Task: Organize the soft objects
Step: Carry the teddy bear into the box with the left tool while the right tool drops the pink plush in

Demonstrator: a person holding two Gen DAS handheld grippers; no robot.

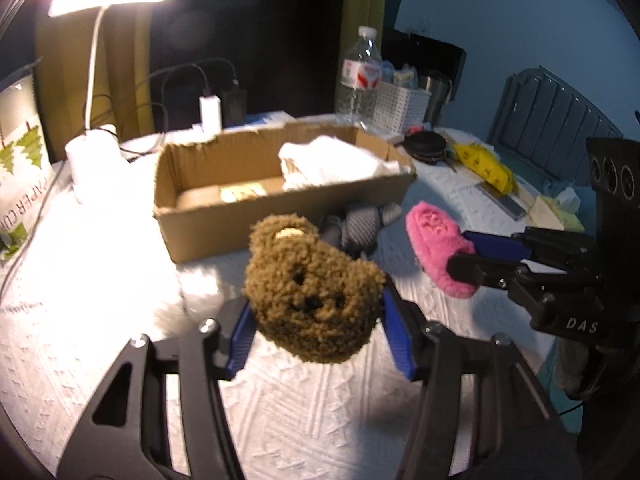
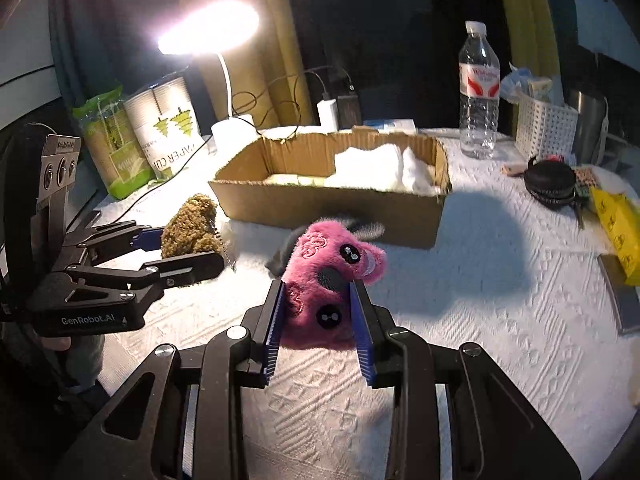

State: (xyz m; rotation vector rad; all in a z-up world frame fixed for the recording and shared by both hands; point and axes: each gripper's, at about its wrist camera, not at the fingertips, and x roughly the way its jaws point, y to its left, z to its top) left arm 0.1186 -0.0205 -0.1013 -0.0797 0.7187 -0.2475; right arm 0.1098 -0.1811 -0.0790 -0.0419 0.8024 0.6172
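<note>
A white textured cloth covers the table [image 2: 500,280], lit hard from the far left by a desk lamp [image 2: 208,28]. Toward the back sits an open cardboard box [image 2: 320,204] with a white fluffy cloth [image 2: 380,172] bunched in its right half. Just in front of the box, on the table, lies a grey knitted soft thing [image 1: 360,226], partly hidden in both views. The left gripper [image 1: 316,320] has its jaws closed partway on a brown curly bear-head plush [image 1: 314,296], the blue pads pressing its sides, and holds it clear of the cloth in front of the box. The right gripper [image 2: 320,320] has its jaws clamped on a pink fluffy plush [image 2: 328,288] with black button eyes, also raised above the table and in front of the box, to the right of the bear. Along the left edge stand a paper-cup sleeve [image 2: 164,128] and a green packet [image 2: 108,144]. Behind the box are a clear water bottle [image 2: 478,88] and a white perforated basket [image 2: 544,128], with a charger block [image 2: 328,114] and its cables to the left of them. On the right side of the table lie a small round black zip case [image 2: 550,178] and a yellow packet [image 2: 618,220].
</note>
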